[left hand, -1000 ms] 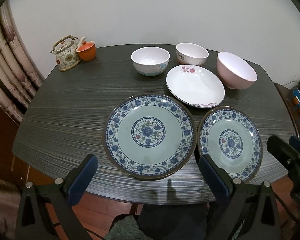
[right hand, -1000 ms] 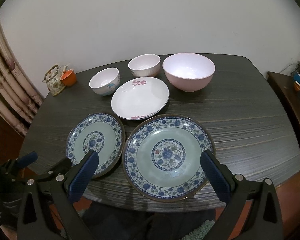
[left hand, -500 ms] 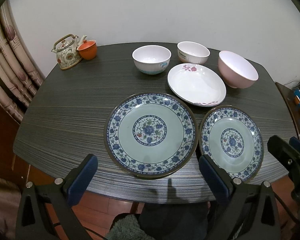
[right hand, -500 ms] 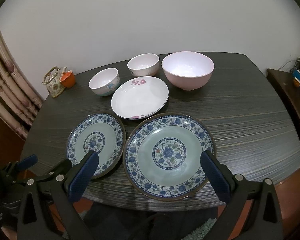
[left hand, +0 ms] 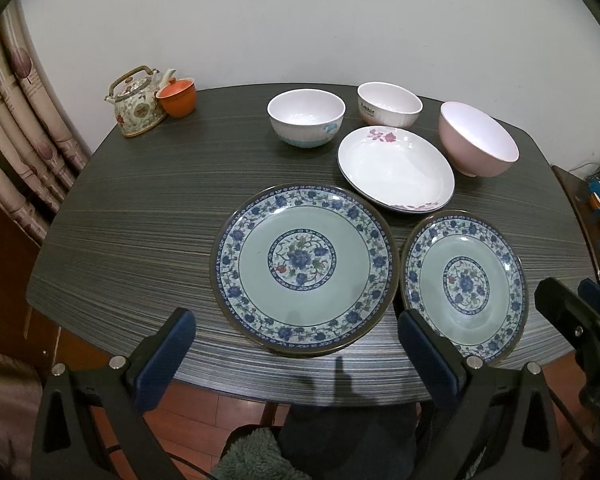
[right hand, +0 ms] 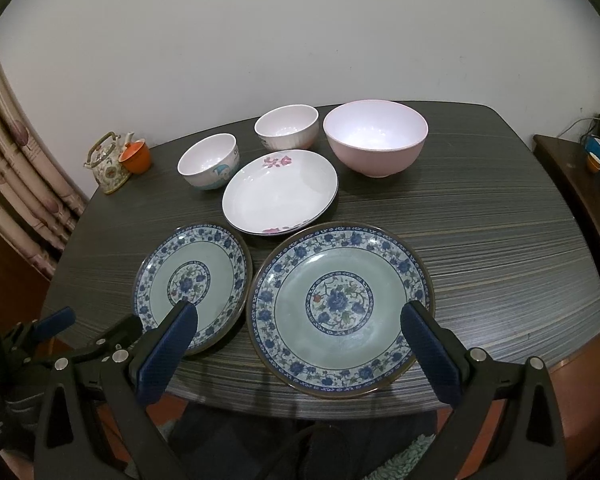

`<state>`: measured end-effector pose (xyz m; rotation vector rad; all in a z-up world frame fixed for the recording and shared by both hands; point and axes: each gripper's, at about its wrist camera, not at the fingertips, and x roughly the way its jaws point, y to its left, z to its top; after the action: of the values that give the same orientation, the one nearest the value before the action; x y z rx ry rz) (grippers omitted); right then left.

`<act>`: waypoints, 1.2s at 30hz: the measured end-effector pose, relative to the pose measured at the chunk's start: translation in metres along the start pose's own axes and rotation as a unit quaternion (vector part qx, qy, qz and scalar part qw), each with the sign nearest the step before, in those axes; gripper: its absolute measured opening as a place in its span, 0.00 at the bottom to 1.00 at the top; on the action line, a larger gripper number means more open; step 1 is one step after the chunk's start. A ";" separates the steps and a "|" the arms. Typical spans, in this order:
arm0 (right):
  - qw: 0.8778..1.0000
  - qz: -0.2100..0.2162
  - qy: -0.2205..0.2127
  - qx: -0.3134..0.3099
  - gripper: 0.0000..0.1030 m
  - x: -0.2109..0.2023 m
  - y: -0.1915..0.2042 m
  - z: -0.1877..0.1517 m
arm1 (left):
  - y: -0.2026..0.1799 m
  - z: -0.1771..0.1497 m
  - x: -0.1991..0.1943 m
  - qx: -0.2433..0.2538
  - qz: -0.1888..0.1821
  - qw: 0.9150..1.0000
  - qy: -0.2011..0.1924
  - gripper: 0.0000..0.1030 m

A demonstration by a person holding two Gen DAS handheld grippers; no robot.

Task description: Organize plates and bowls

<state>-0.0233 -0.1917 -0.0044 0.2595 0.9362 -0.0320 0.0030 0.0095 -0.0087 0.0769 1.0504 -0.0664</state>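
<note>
Two blue-flowered plates lie side by side at the table's near edge: the left plate (left hand: 304, 268) (right hand: 192, 284) and the right plate (left hand: 464, 284) (right hand: 340, 308). Behind them sits a white plate (left hand: 396, 168) (right hand: 280, 192) with pink flowers. At the back stand a white bowl (left hand: 306, 120) (right hand: 208, 162) with a blue motif, a ribbed white bowl (left hand: 390, 104) (right hand: 286, 126) and a pink bowl (left hand: 478, 144) (right hand: 376, 140). My left gripper (left hand: 296, 320) hovers open over the near rim of the left plate. My right gripper (right hand: 300, 312) hovers open before the right plate. Neither touches anything.
A flowered teapot (left hand: 138, 104) and an orange cup (left hand: 177, 96) stand at the far left corner of the dark striped table (left hand: 140, 220). Curtains (left hand: 16, 140) hang to the left. A low wooden stand (right hand: 580, 184) with small items is at the right.
Both grippers have drifted only slightly, and the table looks a touch farther in the right wrist view. Nothing was taken hold of and no dish moved.
</note>
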 end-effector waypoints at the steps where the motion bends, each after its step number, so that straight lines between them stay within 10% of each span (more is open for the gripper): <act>1: 1.000 0.000 0.000 0.000 0.98 0.000 0.000 -0.001 | 0.000 0.000 0.000 0.000 0.000 1.000 0.000 1.00; 36: 1.000 0.002 0.016 0.000 0.98 0.004 0.002 -0.003 | 0.007 0.000 0.018 -0.014 -0.004 0.999 0.030 1.00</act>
<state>-0.0233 -0.1884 -0.0090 0.2634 0.9678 -0.0244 0.0121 0.0161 -0.0239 0.0500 1.1122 -0.0569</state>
